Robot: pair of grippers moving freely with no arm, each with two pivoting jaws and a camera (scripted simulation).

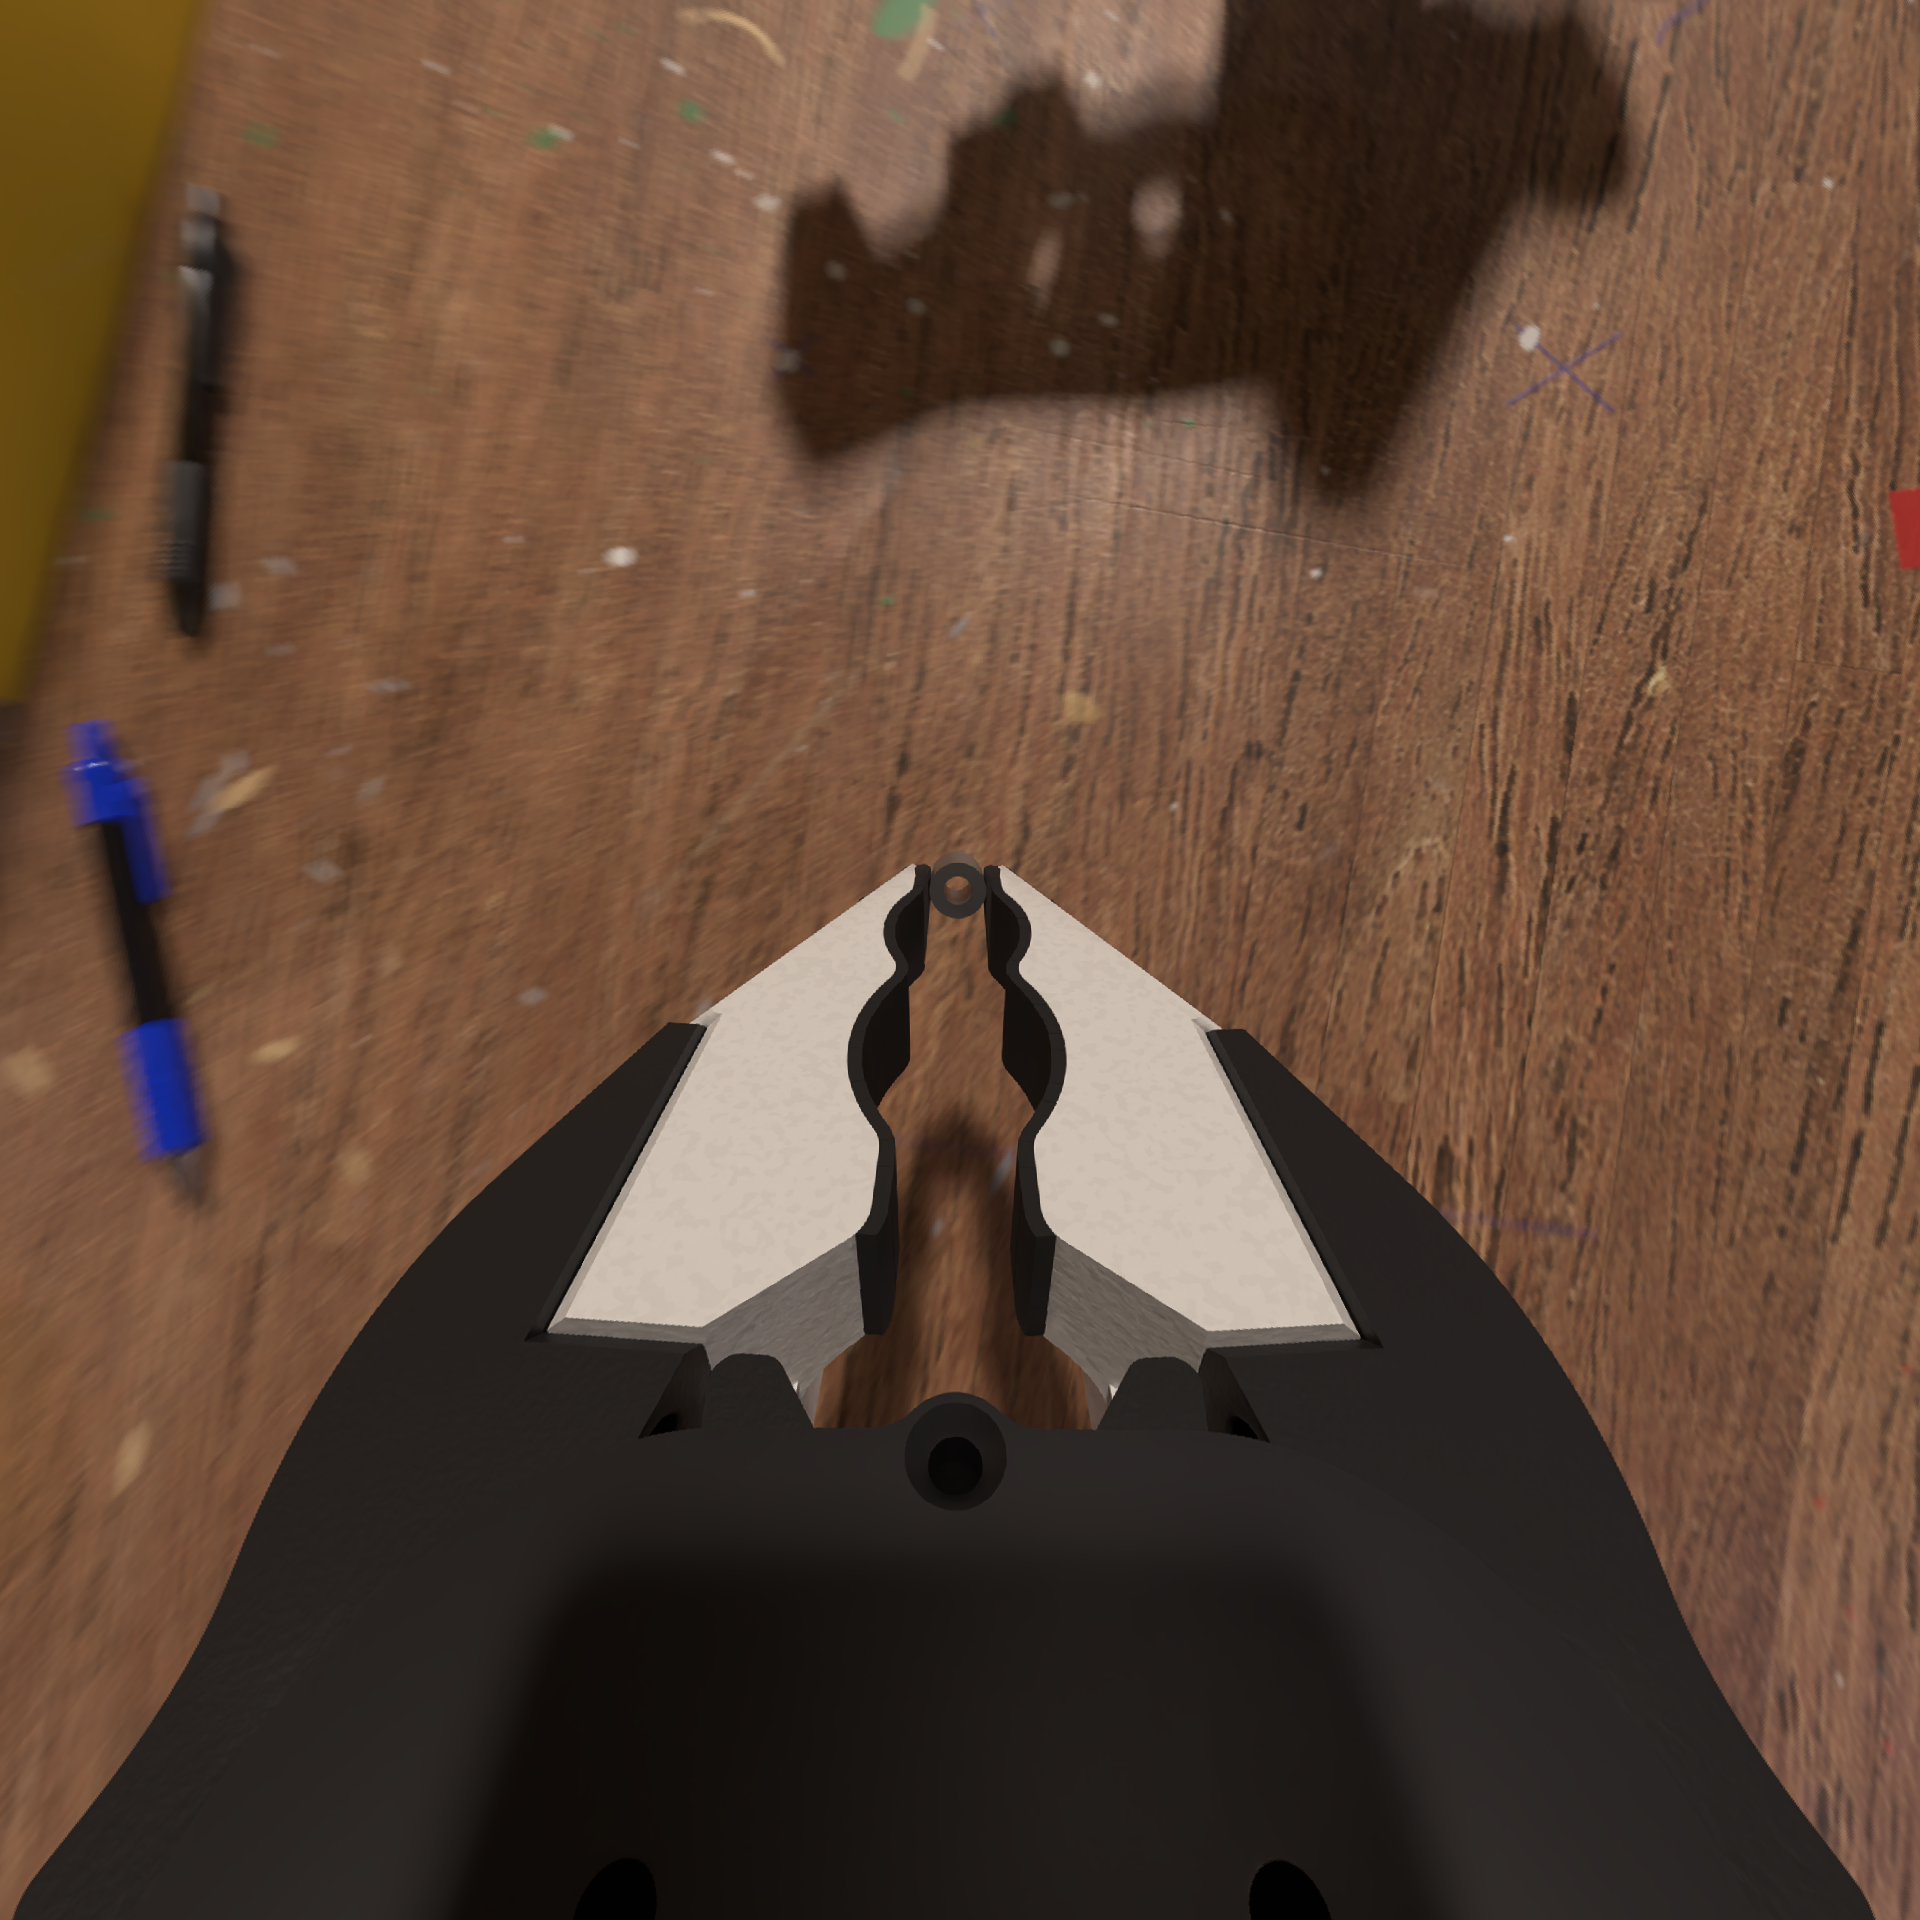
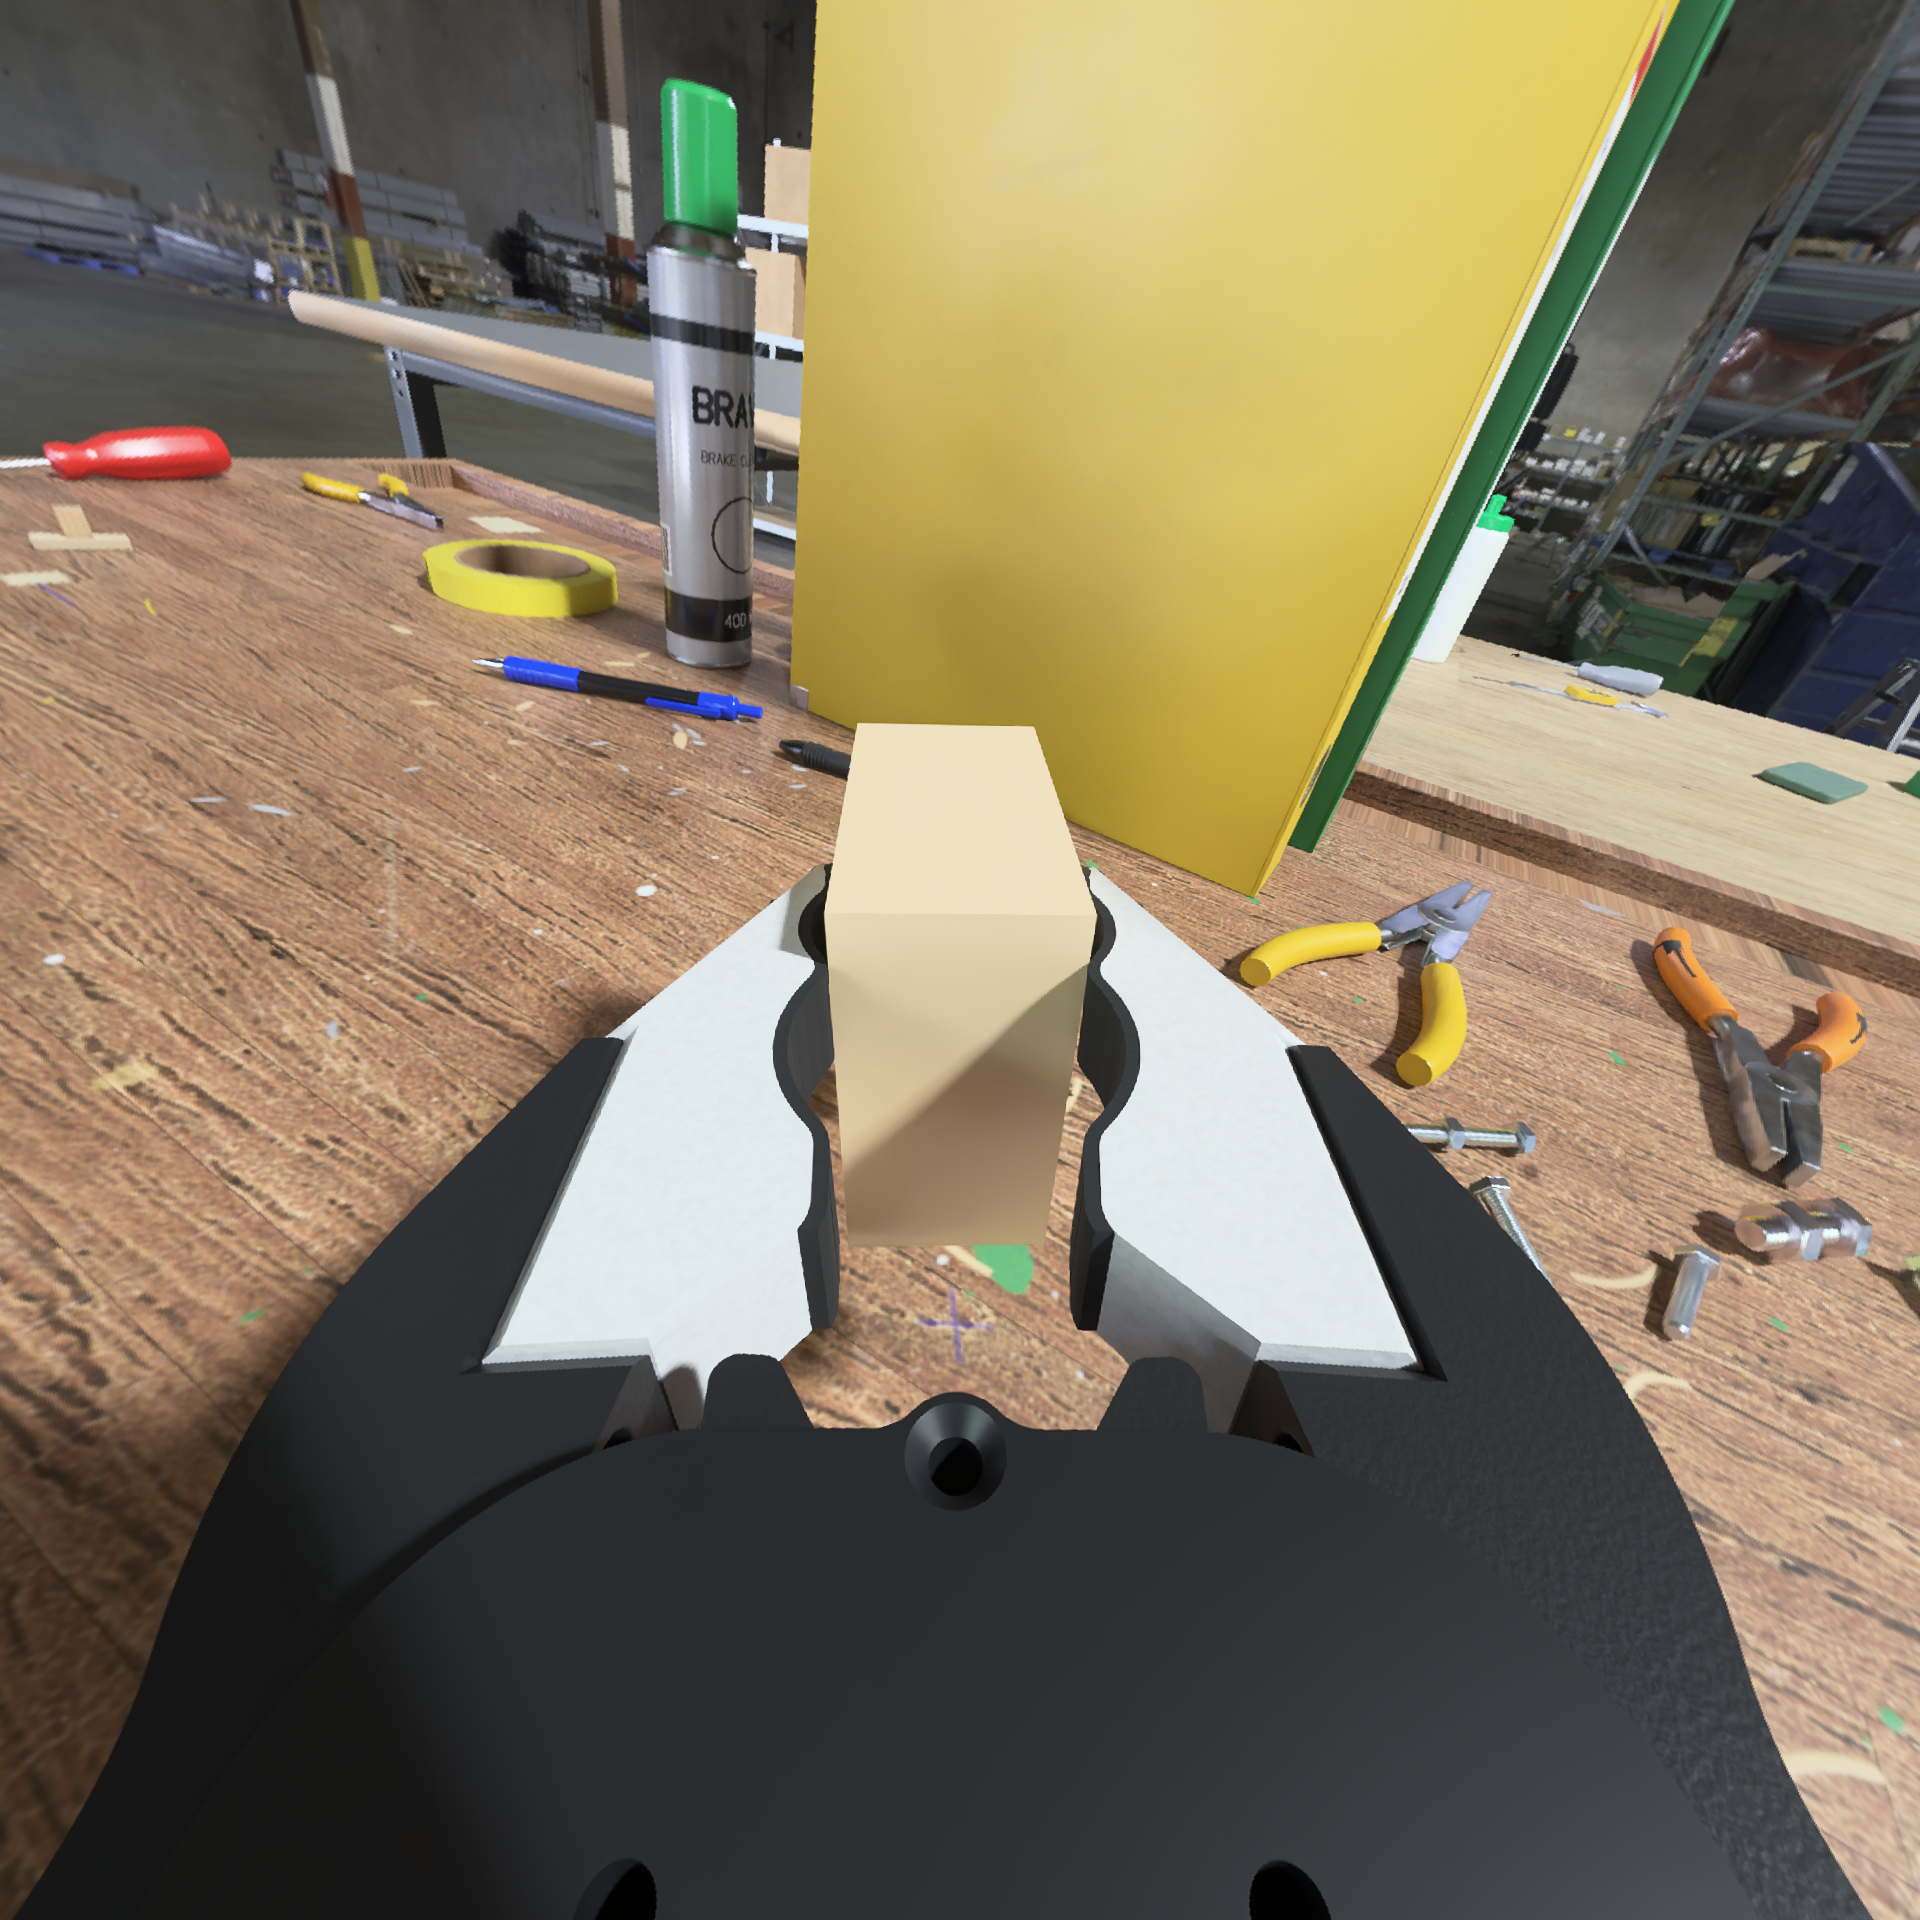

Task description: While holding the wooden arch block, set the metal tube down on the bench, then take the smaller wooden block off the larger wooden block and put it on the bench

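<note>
My left gripper (image 1: 956, 881) points down at the wooden bench (image 1: 1351, 935) and is shut on a thin metal tube (image 1: 955, 896). The tube is seen end-on as a small grey ring between the fingertips, above the bench. My right gripper (image 2: 956, 883) is shut on a pale wooden block (image 2: 956, 1039) and holds it clear of the bench (image 2: 312, 935). The block's arch cut does not show from this side. No stack of a smaller block on a larger one is in either view.
In the left wrist view a black pen (image 1: 197, 416), a blue pen (image 1: 140, 956) and a yellow panel's edge (image 1: 62, 260) lie at the left. In the right wrist view a tall yellow panel (image 2: 1143, 416), a spray can (image 2: 707, 416), a tape roll (image 2: 520, 577), yellow pliers (image 2: 1392, 966), orange pliers (image 2: 1766, 1060) and bolts (image 2: 1475, 1138) surround the held block.
</note>
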